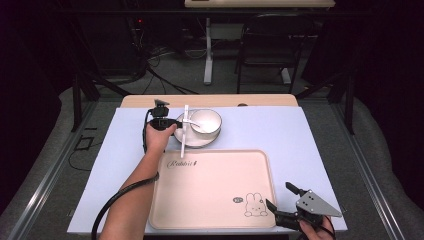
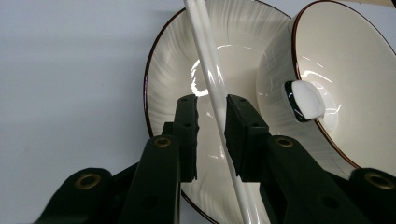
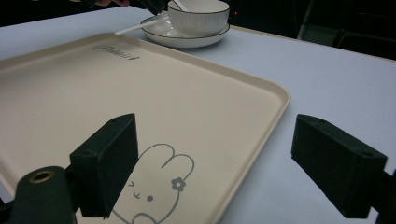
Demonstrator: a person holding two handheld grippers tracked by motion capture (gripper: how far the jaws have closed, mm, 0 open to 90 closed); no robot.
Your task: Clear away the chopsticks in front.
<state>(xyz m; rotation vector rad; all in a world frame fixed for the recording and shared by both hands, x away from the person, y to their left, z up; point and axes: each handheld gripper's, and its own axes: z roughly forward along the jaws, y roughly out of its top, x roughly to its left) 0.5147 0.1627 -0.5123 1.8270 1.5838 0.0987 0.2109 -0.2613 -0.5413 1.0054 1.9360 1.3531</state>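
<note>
while the left hand-held gripper (image 2: 211, 121) hovers low over the plate (image 2: 168, 84), its jaws straddle the white chopsticks (image 2: 210, 65), which lie across the plate's rim just beside the bowl (image 2: 355, 70). the jaws stand narrow with the sticks between them; the right pad looks close against the sticks, the left pad shows a slim gap, so i read the grip as not yet pressed home. in the high view the chopsticks (image 1: 185, 131) span the left edge of the plate (image 1: 197, 140), one end pointing toward the tray (image 1: 215, 192).

right hand-held gripper (image 1: 283, 202) sits released at the near right corner of the tray, jaws wide, nothing between them.

handling notes:
- chopsticks: thin, stiff, light, glossy. judged slippery; the two may roll or scissor apart when pinched.
- best hold: near mid-length, pads square across both sticks, so neither end droops. current position looks about right.
- plate and bowl: glazed ceramic, fragile, smooth. a downward push on the rim could tip or slide the plate on the bench (image 1: 300, 130).
- spoon (image 2: 306, 100) rests in the bowl, apart from the sticks.

risk: one stick slipping out on the lift.
</note>
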